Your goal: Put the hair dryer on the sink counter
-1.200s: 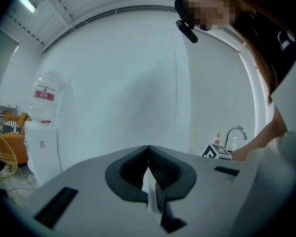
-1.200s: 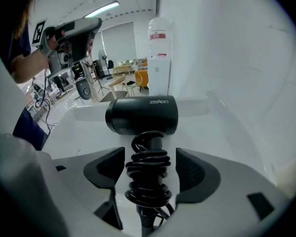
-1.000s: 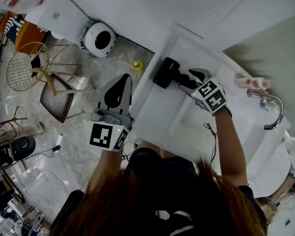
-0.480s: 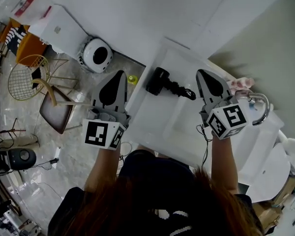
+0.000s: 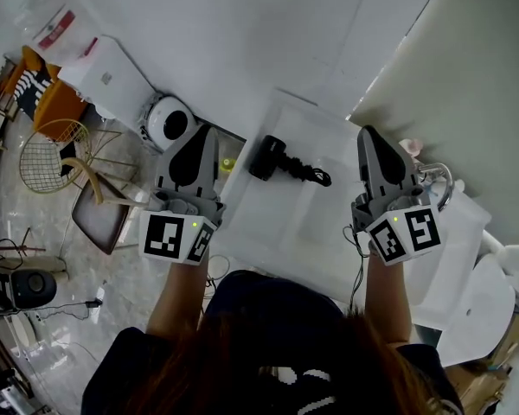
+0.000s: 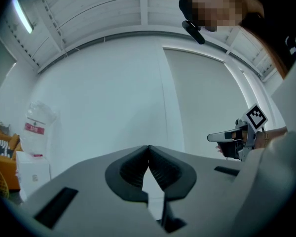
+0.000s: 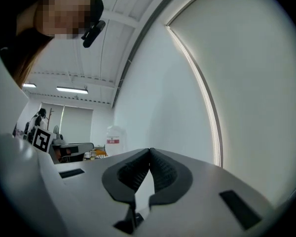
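Jaws on the left gripper [image 6: 148, 148] meet at the tips with nothing between them; the right gripper [image 7: 150, 151] is likewise closed and empty. Both hands hold their grippers side by side, pointing away from the person. Between them in the head view, touching neither, the black hair dryer [image 5: 277, 160] lies flat on the white sink counter [image 5: 268, 223], barrel toward the left edge, handle running right.
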`<act>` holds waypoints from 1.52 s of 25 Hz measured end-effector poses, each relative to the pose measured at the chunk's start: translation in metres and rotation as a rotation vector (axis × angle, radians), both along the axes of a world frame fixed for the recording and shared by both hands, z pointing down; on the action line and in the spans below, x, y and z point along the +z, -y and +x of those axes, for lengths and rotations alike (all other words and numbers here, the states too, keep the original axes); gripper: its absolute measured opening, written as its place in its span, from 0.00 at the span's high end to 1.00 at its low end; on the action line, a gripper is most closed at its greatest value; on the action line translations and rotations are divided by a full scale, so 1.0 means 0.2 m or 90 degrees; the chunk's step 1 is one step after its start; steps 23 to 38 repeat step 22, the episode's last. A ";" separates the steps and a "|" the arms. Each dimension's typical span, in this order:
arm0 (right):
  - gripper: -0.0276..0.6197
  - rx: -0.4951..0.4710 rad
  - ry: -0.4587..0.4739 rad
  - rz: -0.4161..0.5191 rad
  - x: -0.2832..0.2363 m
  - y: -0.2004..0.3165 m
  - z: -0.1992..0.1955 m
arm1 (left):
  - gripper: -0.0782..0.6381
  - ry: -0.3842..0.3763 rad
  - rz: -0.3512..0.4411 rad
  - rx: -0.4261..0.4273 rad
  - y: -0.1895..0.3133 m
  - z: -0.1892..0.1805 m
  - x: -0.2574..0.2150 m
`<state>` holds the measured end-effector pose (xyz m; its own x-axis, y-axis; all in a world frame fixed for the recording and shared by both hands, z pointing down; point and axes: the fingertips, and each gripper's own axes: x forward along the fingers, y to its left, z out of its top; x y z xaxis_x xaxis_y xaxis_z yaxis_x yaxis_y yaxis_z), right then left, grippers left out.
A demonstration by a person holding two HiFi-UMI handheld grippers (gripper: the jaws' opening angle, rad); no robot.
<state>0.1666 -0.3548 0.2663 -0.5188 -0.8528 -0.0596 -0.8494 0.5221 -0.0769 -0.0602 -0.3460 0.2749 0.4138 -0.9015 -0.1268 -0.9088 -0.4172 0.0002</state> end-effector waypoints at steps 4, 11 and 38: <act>0.93 0.012 -0.009 0.022 -0.07 -0.07 0.02 | 0.87 0.003 0.015 0.001 -0.05 0.02 -0.06; 0.93 0.027 -0.059 0.052 -0.11 -0.15 0.00 | 0.87 0.005 0.025 -0.001 -0.11 0.02 -0.09; 0.94 0.060 -0.033 0.054 -0.15 -0.26 0.05 | 0.87 0.004 0.026 0.003 -0.21 0.02 -0.12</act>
